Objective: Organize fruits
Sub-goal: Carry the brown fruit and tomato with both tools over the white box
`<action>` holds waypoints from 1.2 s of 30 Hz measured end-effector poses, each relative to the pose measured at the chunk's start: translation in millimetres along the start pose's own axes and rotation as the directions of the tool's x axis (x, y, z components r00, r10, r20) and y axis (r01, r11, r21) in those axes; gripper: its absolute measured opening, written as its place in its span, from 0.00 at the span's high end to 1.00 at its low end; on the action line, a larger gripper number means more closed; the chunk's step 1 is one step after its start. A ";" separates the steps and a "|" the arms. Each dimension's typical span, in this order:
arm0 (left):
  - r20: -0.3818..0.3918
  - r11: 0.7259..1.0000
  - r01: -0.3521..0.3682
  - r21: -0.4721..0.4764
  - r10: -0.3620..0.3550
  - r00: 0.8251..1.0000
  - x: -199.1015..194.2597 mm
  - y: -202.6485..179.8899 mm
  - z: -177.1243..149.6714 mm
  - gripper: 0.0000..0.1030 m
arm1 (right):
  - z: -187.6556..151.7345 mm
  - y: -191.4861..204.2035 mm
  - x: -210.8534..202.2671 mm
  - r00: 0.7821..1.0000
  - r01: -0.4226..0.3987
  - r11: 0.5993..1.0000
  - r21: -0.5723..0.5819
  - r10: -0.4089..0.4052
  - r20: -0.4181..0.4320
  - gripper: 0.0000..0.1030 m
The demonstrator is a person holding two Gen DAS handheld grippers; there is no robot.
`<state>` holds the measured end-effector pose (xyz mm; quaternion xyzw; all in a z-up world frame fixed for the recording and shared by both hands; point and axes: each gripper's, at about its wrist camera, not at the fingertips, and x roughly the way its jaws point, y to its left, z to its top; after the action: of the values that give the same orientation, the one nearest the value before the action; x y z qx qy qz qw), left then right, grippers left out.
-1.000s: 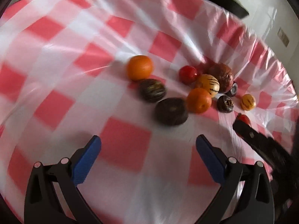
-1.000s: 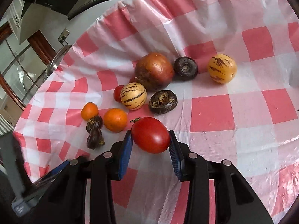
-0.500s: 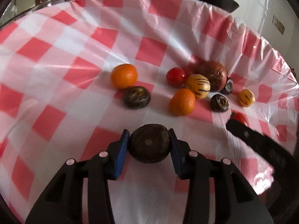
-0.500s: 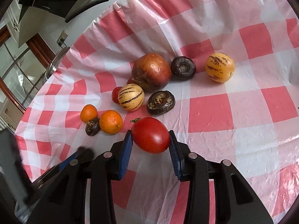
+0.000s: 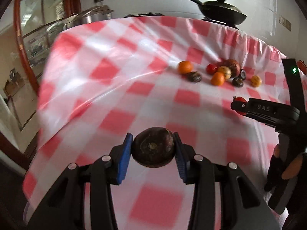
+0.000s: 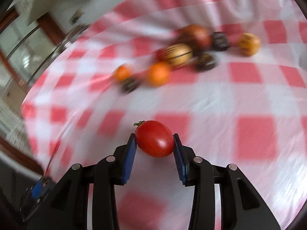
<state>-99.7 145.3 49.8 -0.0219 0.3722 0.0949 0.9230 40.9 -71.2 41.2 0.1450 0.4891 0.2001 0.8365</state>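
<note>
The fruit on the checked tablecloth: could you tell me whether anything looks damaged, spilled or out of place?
Nothing is spilled. One dark fruit in the cluster looks shrivelled, though blur prevents certainty. The tablecloth is wrinkled.

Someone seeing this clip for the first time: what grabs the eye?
Each gripper has a fruit pinched between its blue fingers: the left gripper a dark brown fruit, the right gripper a red tomato. Behind them, a cluster of orange, striped and dark fruits sits far back on the red-checked tablecloth.

Two oranges (image 5: 185,66), two tomatoes (image 6: 154,141), two striped melons (image 5: 224,71), four dark fruits (image 5: 153,149), one brown fruit (image 5: 232,65)
</note>
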 end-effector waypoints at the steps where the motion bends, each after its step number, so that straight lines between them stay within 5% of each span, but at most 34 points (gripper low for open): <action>1: 0.008 1.000 -0.017 0.000 0.017 1.000 -10.0 12.1 -9.9 0.59 | -12.5 17.7 -2.7 1.000 -0.027 0.999 -0.026 0.027 -0.009 0.63; 9: 0.010 0.993 -0.079 -0.085 0.080 0.997 -59.7 97.8 -66.7 0.59 | -98.1 139.8 -19.8 0.992 -0.115 0.952 -0.284 0.097 -0.078 0.63; 23: -0.045 0.955 -0.183 -0.235 0.178 0.983 -102.7 207.8 -153.7 0.59 | -191.3 252.4 -29.5 0.973 -0.220 0.804 -0.553 0.136 -0.189 0.63; 30: -0.118 0.926 -0.243 -0.289 0.217 0.969 -101.9 247.7 -198.1 0.59 | -245.4 295.0 -32.3 0.951 -0.299 0.695 -0.654 0.163 -0.261 0.63; 36: -0.201 0.901 -0.284 -0.328 0.227 0.953 -92.8 275.5 -234.1 0.59 | -305.0 321.3 -29.5 0.932 -0.355 0.554 -0.753 0.145 -0.333 0.63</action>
<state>-377.8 374.8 -46.7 -0.1456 0.4206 0.2789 0.8509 -301.4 211.0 58.2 -0.2033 0.4141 0.5316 0.7103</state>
